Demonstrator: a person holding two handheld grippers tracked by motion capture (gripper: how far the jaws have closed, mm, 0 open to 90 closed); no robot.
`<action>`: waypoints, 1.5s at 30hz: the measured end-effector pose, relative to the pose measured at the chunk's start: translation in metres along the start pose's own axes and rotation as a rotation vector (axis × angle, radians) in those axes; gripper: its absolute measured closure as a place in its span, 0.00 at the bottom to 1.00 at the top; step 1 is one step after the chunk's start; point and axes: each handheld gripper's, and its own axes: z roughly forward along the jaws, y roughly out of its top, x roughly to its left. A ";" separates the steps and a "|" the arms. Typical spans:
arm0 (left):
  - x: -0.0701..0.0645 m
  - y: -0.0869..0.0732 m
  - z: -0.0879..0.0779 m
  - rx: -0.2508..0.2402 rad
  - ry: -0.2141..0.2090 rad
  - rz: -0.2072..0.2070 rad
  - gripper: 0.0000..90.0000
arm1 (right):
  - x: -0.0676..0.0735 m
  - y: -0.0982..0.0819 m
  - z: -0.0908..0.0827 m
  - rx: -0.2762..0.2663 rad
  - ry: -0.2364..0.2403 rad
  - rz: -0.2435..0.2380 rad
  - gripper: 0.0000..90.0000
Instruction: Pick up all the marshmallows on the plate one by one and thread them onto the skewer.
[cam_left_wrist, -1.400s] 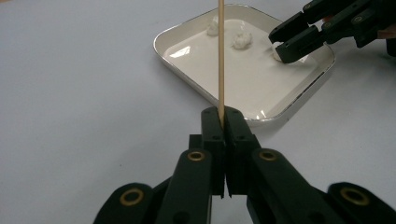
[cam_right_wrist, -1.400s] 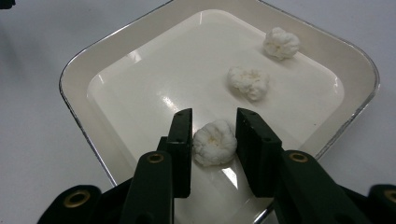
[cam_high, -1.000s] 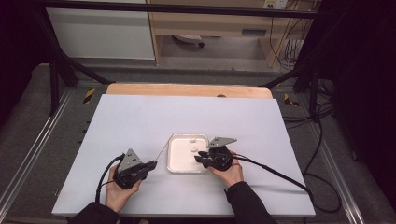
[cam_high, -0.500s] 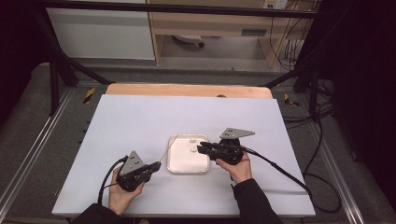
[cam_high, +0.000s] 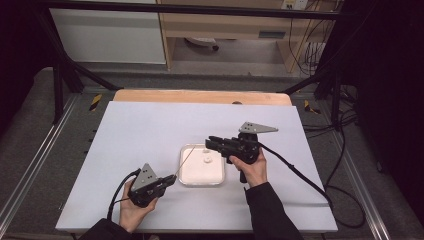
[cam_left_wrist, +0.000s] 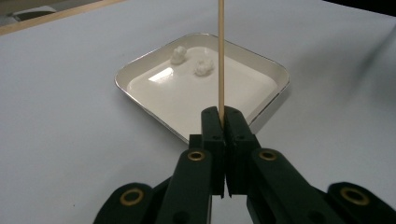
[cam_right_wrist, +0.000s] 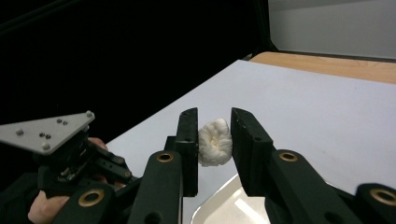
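A shallow white square tray (cam_high: 186, 176) lies near the middle of the white table. In the left gripper view two white puffy lumps (cam_left_wrist: 204, 66) sit at the far side of the tray (cam_left_wrist: 140, 100). My left gripper (cam_high: 171, 178) rests low at the tray's front left, shut on a thin wooden skewer (cam_left_wrist: 221, 56) that slants up over the tray (cam_high: 185, 161). My right gripper (cam_high: 210, 142) hovers above the tray's right side, pointing left. Its jaws (cam_right_wrist: 214, 126) are shut on another white lump (cam_right_wrist: 215, 142).
A wooden strip (cam_high: 200, 96) runs along the table's far edge. Black cables (cam_high: 300, 175) trail off the right side of the table. The left hand and its gripper (cam_right_wrist: 60, 149) show low at the left of the right gripper view.
The right gripper has lifted from the tray, carrying the white lump upward. The left gripper and its skewer have stayed in place.
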 end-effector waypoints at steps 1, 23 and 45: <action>0.000 0.000 0.000 -0.001 0.001 0.000 0.98 | 0.000 0.001 0.002 -0.006 0.008 0.009 0.81; -0.001 0.000 0.000 -0.003 0.003 0.006 0.98 | -0.004 -0.007 0.034 0.026 0.076 0.089 0.82; -0.001 -0.004 0.004 0.043 0.020 0.029 0.99 | 0.001 -0.021 0.043 0.044 0.119 0.108 0.87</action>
